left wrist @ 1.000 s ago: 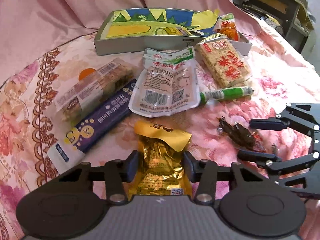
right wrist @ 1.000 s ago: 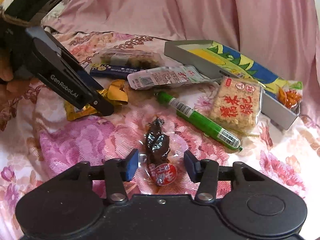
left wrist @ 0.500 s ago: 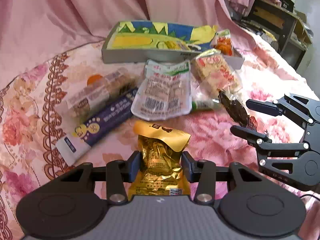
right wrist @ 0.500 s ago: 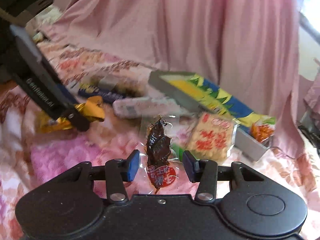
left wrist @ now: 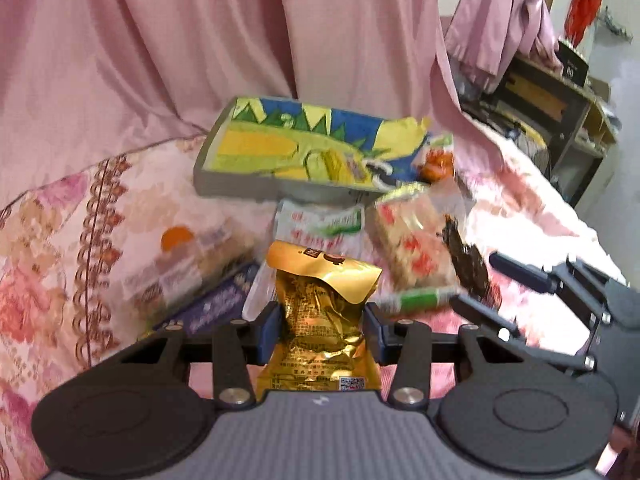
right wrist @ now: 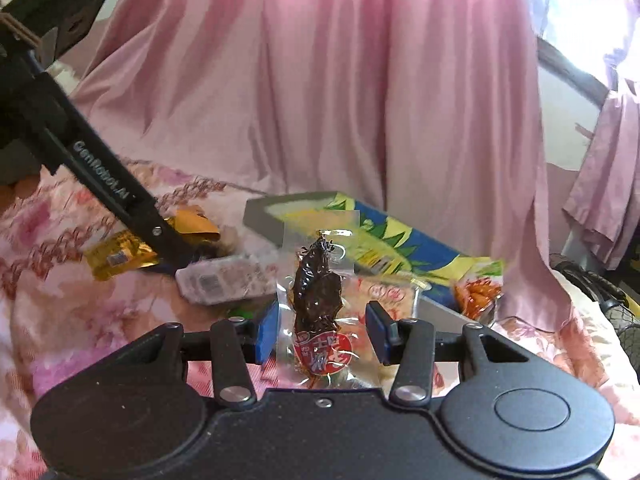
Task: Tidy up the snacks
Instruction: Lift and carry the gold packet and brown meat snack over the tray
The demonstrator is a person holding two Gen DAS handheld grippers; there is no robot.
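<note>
Pink floral cloth (left wrist: 60, 248) covered the surface, and a plain pink drape (right wrist: 340, 80) hung behind it; past the drape's right edge stood a dark shelf unit (left wrist: 560, 104). The landmark was a flat grey tray (left wrist: 240, 182) with a yellow, green and blue printed lining, lying at the foot of the drape.

The left gripper (left wrist: 322, 326) was clamped on a gold foil packet (left wrist: 320, 316), held above the cloth in front of the tray. The right gripper (right wrist: 322, 332) pinched a clear vacuum pouch of dark meat (right wrist: 318, 292), raised in front of the tray's near wall; its pads pressed only the pouch's clear edges.

An orange snack bag (right wrist: 478, 292) sat in the tray's right end. Leaning at the tray's front wall lay a rice-cracker pack (left wrist: 412, 240) with red characters, and beside it a white pouch (left wrist: 320, 228). Nearer than those lay a green sausage stick (left wrist: 420, 300), partly hidden by the right gripper's fingers in the left wrist view. Left of the white pouch, still in front of the tray, rested a clear-wrapped bar (left wrist: 192, 260) and a purple packet (left wrist: 216, 304), both blurred.
</note>
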